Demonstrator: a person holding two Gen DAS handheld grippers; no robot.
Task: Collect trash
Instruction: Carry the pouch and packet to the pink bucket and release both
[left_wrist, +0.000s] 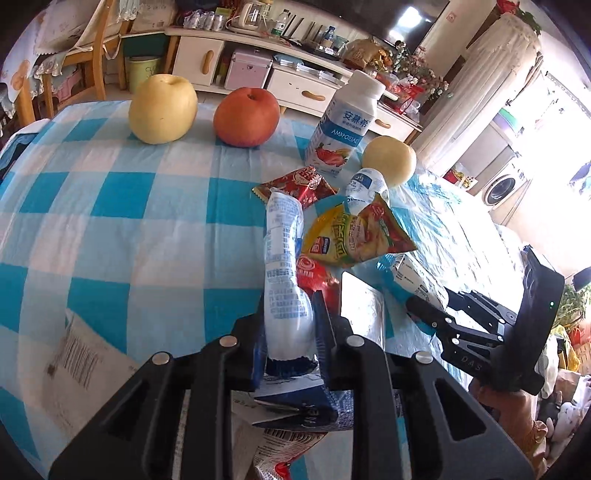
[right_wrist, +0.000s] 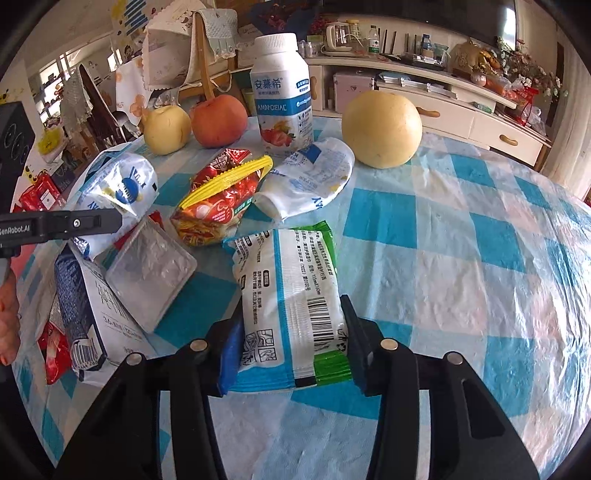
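My left gripper (left_wrist: 290, 325) is shut on a white and blue crumpled pouch (left_wrist: 282, 266), which shows in the right wrist view (right_wrist: 118, 184) held by the left fingers (right_wrist: 85, 221). My right gripper (right_wrist: 291, 328) is shut on a white wipes packet with a green edge and a barcode (right_wrist: 291, 295). Its fingers (left_wrist: 428, 314) show in the left wrist view. On the checked tablecloth (right_wrist: 461, 258) lie a yellow and red snack bag (right_wrist: 218, 199), another crumpled white pouch (right_wrist: 310, 177), a clear plastic tray (right_wrist: 151, 273) and a milk carton (right_wrist: 85, 317).
A yogurt bottle (right_wrist: 282, 92), a red apple (right_wrist: 219, 120) and two yellow pears (right_wrist: 382, 129) (right_wrist: 166, 129) stand at the far side. A red wrapper (left_wrist: 295, 184) lies by the bottle. A paper with a barcode (left_wrist: 81, 362) lies at left. Chairs and a cabinet stand beyond.
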